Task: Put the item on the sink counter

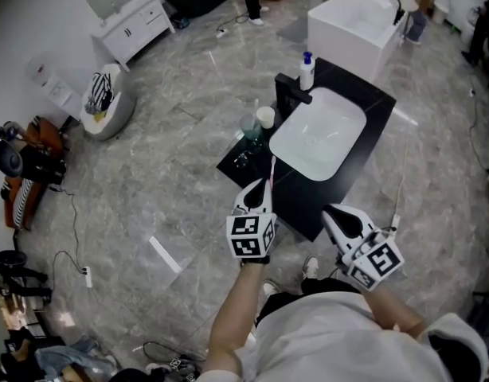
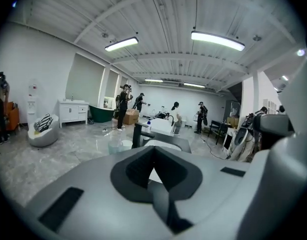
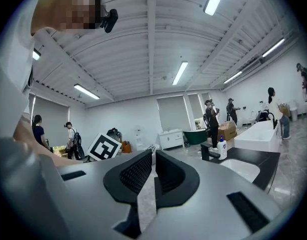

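A thin pinkish-white stick, seemingly a toothbrush [image 1: 273, 169], pokes up from the tips of my left gripper [image 1: 260, 185], which is shut on its lower end. It hangs above the near left edge of the black sink counter [image 1: 364, 102] with its white basin [image 1: 318, 134]. In the left gripper view the jaws [image 2: 153, 151] are closed and the stick itself is hard to make out. My right gripper [image 1: 334, 216] hovers at the counter's near corner; its pads [image 3: 153, 156] stand a narrow gap apart with nothing between them.
On the counter stand a black faucet [image 1: 291, 88] and a soap bottle [image 1: 307, 72]. A white cup [image 1: 265, 117] and a greenish glass [image 1: 250, 126] sit on a lower black shelf [image 1: 240, 161]. A white bathtub [image 1: 352, 18] lies beyond, a round seat [image 1: 105, 102] far left.
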Available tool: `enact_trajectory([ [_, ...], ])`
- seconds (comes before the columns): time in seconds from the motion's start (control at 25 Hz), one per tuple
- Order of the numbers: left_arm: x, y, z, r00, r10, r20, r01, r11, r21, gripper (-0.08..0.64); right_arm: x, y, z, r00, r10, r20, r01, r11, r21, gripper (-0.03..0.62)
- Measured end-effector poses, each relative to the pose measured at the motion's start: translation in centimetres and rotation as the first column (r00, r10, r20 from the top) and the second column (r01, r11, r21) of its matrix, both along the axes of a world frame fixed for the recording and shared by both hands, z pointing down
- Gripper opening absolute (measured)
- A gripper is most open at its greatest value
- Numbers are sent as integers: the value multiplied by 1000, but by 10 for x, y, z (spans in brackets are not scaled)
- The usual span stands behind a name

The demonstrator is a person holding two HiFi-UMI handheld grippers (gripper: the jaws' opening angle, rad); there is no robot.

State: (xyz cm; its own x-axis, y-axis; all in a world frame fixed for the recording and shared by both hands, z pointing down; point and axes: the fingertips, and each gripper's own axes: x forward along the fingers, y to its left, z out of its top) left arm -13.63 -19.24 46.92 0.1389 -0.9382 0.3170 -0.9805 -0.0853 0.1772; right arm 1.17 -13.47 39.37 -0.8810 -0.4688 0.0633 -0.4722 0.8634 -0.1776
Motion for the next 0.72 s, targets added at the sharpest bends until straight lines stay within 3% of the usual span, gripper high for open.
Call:
enact_trajectory([
  [0.48, 5, 53, -59, 1000, 20, -21, -17, 988, 151, 3, -6, -2, -1, 1000, -1, -8, 1, 1000, 22, 49],
  [0.72, -12, 85, -76, 1000, -23, 7, 21, 980, 197, 3, -17, -1, -7, 1000, -14, -11, 15, 999, 37, 49],
])
